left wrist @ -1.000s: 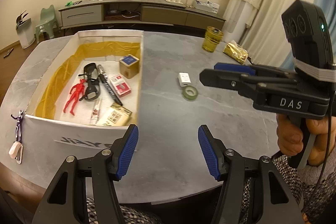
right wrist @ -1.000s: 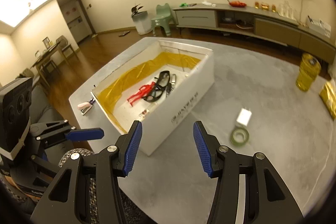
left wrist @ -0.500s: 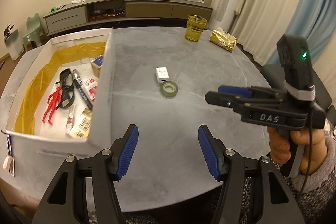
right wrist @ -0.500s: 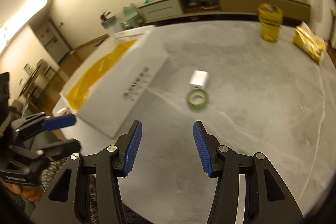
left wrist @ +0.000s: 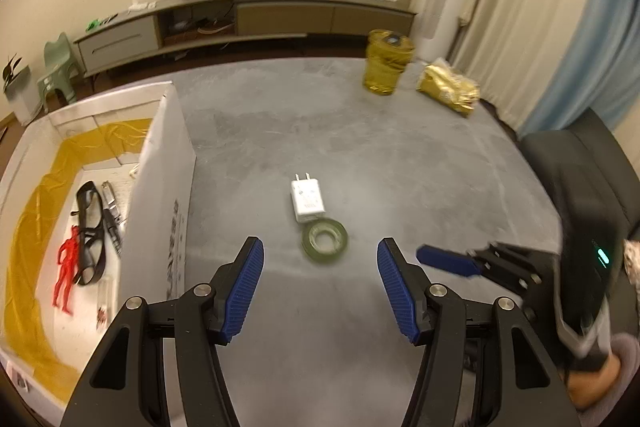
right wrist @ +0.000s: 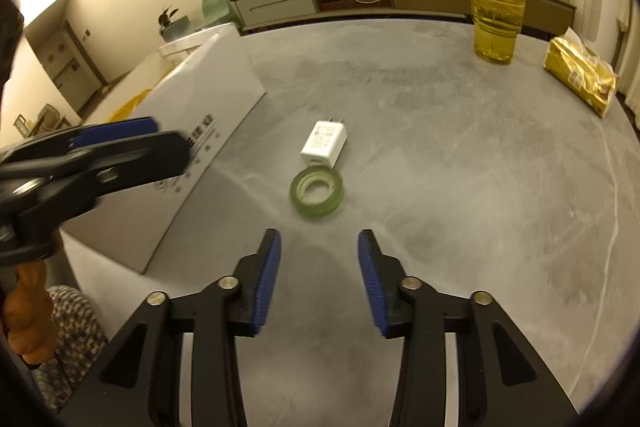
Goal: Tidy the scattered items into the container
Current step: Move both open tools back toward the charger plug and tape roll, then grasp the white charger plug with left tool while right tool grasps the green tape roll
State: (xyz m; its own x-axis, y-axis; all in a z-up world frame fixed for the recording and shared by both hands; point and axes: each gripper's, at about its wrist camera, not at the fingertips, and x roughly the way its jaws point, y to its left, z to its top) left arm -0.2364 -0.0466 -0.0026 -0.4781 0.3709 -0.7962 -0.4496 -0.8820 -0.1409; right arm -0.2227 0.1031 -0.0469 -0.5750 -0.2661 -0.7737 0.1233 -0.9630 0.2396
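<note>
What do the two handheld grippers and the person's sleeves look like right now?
Both are black plastic with blue ribbed pads on the jaws and silver pivot bolts. The left gripper and the right gripper match. The right one's black camera housing shows a green light. Both sleeves are speckled grey knit. No cable is visible.

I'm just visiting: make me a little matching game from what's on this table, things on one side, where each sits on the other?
Things:
1. green tape roll
2. red figure
3. gold packet
4. white charger

Places:
A. inside the white box
B. beside the yellow jar
C. nearest both open grippers
D. just beyond the tape, prongs pointing away

Pairs: 1-C, 2-A, 3-B, 4-D
</note>
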